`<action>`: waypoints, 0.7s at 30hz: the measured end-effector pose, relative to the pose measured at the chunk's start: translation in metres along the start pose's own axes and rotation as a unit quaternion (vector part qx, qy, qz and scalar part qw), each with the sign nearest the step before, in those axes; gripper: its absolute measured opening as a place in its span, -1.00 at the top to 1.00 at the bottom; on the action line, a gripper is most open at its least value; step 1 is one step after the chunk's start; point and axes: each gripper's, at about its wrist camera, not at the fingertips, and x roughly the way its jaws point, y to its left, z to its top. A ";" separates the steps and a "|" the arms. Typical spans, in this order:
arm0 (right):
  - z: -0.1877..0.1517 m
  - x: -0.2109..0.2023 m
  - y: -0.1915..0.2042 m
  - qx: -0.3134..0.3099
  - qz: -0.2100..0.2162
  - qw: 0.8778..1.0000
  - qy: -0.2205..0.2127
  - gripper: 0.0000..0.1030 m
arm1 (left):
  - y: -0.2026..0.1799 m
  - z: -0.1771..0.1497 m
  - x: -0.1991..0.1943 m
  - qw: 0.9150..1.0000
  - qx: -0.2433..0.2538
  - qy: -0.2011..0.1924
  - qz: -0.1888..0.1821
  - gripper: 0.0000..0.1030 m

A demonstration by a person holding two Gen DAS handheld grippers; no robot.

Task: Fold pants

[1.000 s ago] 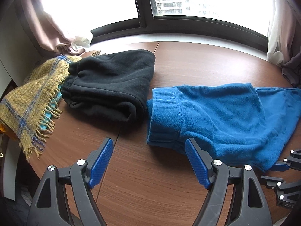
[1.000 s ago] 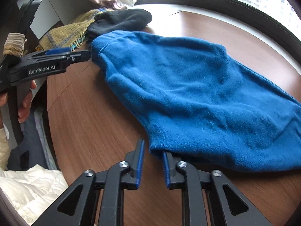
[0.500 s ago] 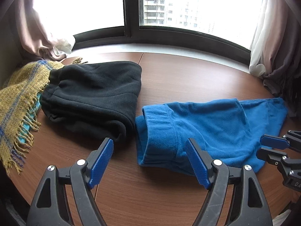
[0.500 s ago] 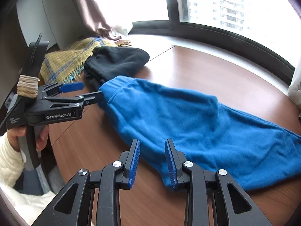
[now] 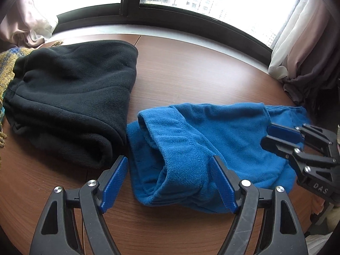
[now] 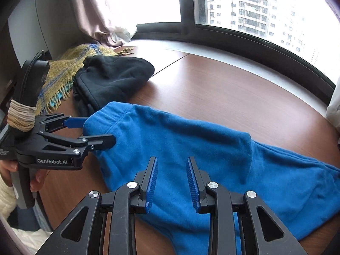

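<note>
The blue fleece pants (image 5: pixel 191 140) lie folded lengthwise on the brown wooden table (image 5: pixel 191 70), waistband towards me. My left gripper (image 5: pixel 170 178) is open, its jaws straddling the bunched waistband without closing on it. It shows in the right wrist view (image 6: pixel 93 129) at the waistband end. My right gripper (image 6: pixel 171 182) is open and empty, hovering over the middle of the pants (image 6: pixel 191 140). It also shows in the left wrist view (image 5: pixel 276 136), at the pants' right side.
Folded black pants (image 5: pixel 70 97) lie right beside the blue waistband on the left. A yellow plaid fringed scarf (image 6: pixel 63 74) lies beyond them at the table's left edge. Curtains (image 5: pixel 308 48) hang at the window on the right.
The right gripper let go of the pants' near edge, opened wider and rose over the middle. The left gripper moved in onto the waistband, which is now bunched up.
</note>
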 end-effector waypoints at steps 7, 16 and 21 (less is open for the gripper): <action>0.031 0.023 -0.004 -0.039 -0.004 0.999 0.006 0.42 | -0.009 -0.011 -0.003 1.000 0.017 0.001 -0.024 0.56; 0.025 0.029 -0.010 -0.024 -0.005 1.000 0.013 0.42 | 0.009 -0.031 -0.011 1.000 -0.022 0.006 0.022 0.55; 0.016 0.030 -0.020 -0.016 -0.025 0.999 0.019 0.42 | 0.005 -0.029 -0.011 0.999 -0.005 0.006 0.037 0.53</action>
